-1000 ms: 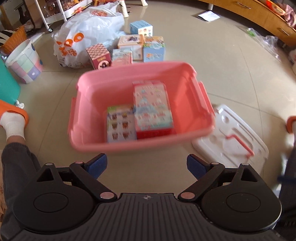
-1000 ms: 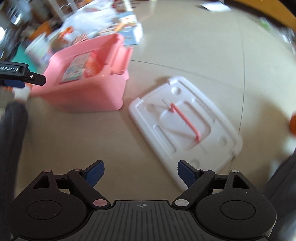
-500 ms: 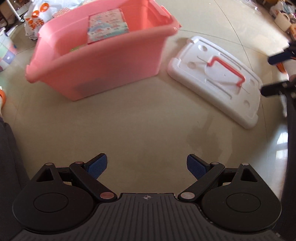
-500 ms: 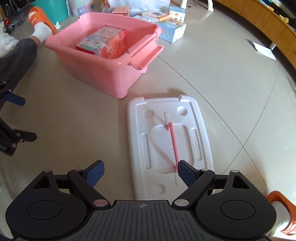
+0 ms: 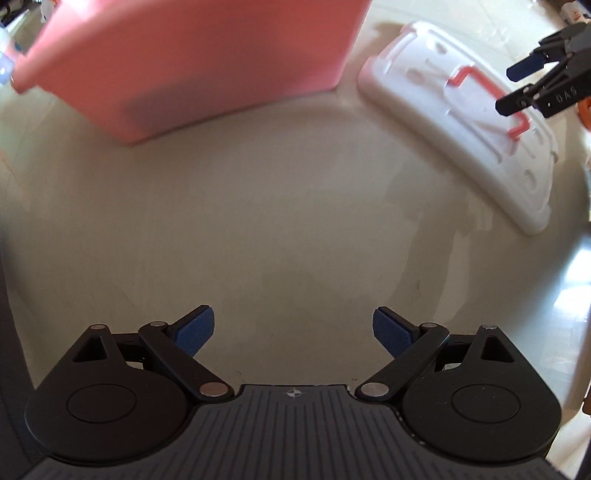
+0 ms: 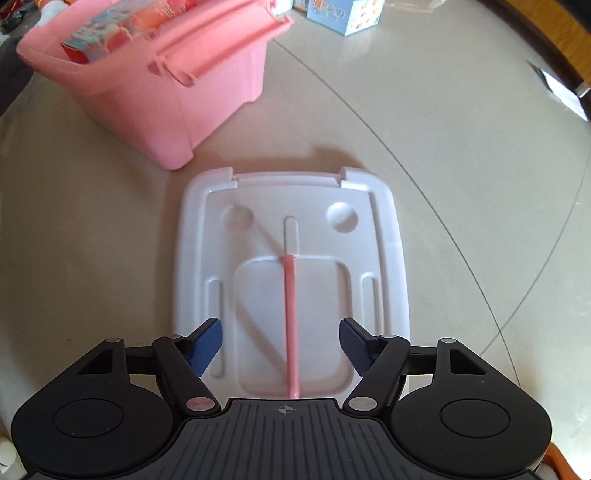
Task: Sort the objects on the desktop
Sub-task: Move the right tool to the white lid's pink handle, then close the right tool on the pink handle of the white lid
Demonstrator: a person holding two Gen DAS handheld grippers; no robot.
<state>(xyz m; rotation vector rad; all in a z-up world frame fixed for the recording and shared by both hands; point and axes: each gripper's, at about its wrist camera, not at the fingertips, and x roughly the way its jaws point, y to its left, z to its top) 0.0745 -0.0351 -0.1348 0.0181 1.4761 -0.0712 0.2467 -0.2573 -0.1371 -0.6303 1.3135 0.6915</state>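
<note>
A pink storage bin stands on the floor with colourful boxes inside; it also shows in the left wrist view. Its white lid with a pink handle lies flat beside it, also in the left wrist view. My right gripper is open, low over the lid, its fingers on either side of the handle. It shows from the side in the left wrist view. My left gripper is open and empty over bare floor in front of the bin.
A light blue box lies on the floor behind the bin. Wooden furniture runs along the far right, with a paper sheet on the floor before it. The person's dark trouser leg is at the left.
Both grippers have dropped lower and closer. The right gripper has moved forward over the lid until its fingers flank the handle. The left gripper now faces the floor before the bin.
</note>
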